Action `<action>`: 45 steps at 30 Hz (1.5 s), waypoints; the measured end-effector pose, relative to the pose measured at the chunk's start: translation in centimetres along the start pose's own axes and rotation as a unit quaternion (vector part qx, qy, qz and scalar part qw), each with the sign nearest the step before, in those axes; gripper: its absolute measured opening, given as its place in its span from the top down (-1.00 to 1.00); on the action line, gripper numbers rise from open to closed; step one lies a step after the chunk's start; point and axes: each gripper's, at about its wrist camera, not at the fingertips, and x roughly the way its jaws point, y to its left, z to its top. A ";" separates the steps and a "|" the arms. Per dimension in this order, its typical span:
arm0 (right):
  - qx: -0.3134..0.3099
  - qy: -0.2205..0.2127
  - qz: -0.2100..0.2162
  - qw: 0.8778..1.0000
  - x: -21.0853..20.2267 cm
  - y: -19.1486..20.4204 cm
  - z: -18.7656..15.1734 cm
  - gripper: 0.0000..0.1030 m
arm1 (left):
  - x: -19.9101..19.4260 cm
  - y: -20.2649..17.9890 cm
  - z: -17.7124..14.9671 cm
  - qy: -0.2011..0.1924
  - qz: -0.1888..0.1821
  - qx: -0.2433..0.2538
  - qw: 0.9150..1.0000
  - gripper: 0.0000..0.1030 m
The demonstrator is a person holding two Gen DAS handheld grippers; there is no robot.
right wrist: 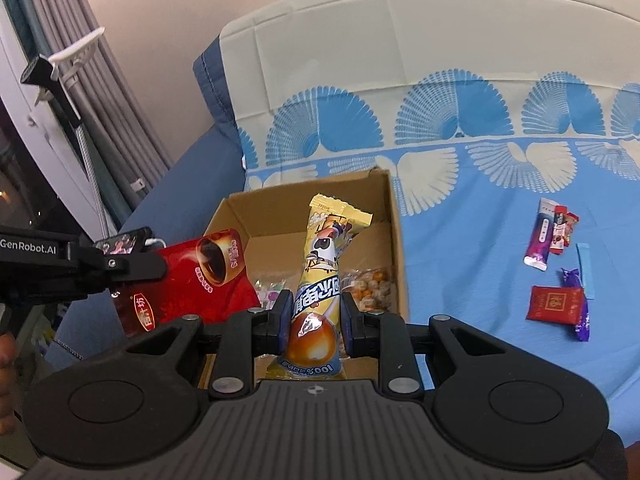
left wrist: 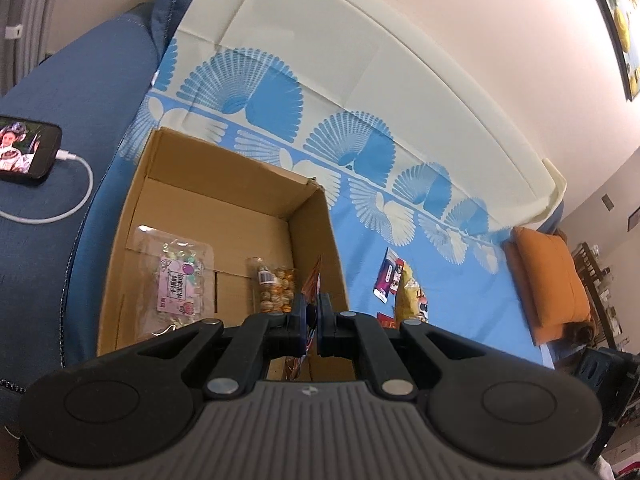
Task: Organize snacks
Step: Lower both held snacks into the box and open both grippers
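Note:
An open cardboard box [left wrist: 224, 184] [right wrist: 396, 240] sits on a blue patterned cloth. A clear candy bag with a pink label [left wrist: 180, 280] and a bag of round wrapped snacks [left wrist: 274, 284] lie inside it. My left gripper [left wrist: 313, 308] [right wrist: 160, 267] is shut on a red coffee packet [right wrist: 188, 280], held over the box's left side and seen edge-on [left wrist: 314, 280] in the left wrist view. My right gripper [right wrist: 316, 320] is shut on a tall yellow snack packet [right wrist: 324, 248], upright over the box's near edge.
Loose snacks lie on the cloth right of the box: a purple stick [right wrist: 538, 240], a red square packet [right wrist: 554, 304], a purple candy [right wrist: 576, 308]. A phone on a charging cable [left wrist: 28, 152] rests on the blue sofa. An orange cushion [left wrist: 548, 280] is far right. Grey curtains [right wrist: 108, 100] hang at left.

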 end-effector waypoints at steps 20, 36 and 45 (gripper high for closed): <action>-0.011 0.035 -0.004 0.999 3.9 1.3 0.0 0.48 | 1.8 2.1 1.4 -0.007 0.024 0.000 1.000 0.91; -0.010 0.041 -0.001 0.999 5.7 1.3 0.1 0.48 | 4.3 2.2 1.9 0.007 0.048 0.014 0.999 0.91; -0.011 0.048 -0.001 0.999 7.5 1.3 0.2 0.48 | 6.3 2.7 2.3 0.020 0.059 0.017 0.998 0.91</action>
